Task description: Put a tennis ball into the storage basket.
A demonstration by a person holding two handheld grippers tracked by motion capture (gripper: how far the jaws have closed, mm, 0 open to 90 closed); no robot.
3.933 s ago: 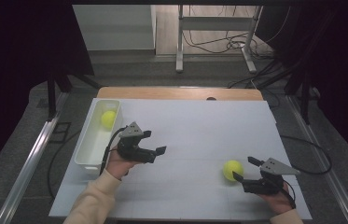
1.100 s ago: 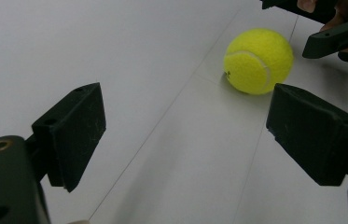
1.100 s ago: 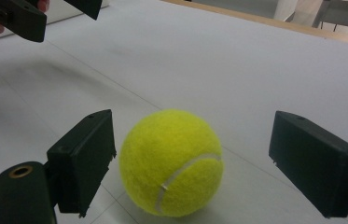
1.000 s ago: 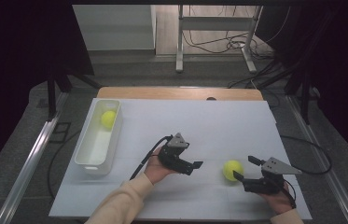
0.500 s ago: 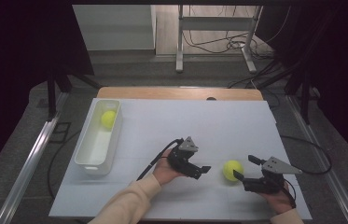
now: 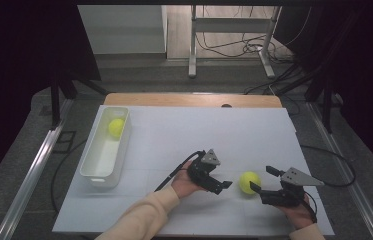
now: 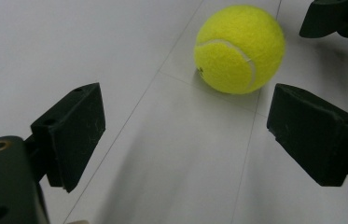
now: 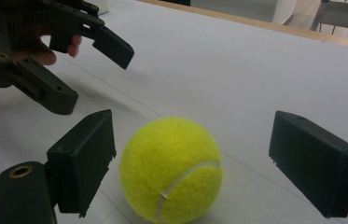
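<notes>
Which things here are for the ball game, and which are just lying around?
In the job: tennis ball, left gripper, right gripper, white bin, second ball inside it.
Lying about: floor cables, metal stand.

My left gripper and my right gripper both sit low with jaws spread wide and nothing between them, pointing at each other, each held in a hand.
</notes>
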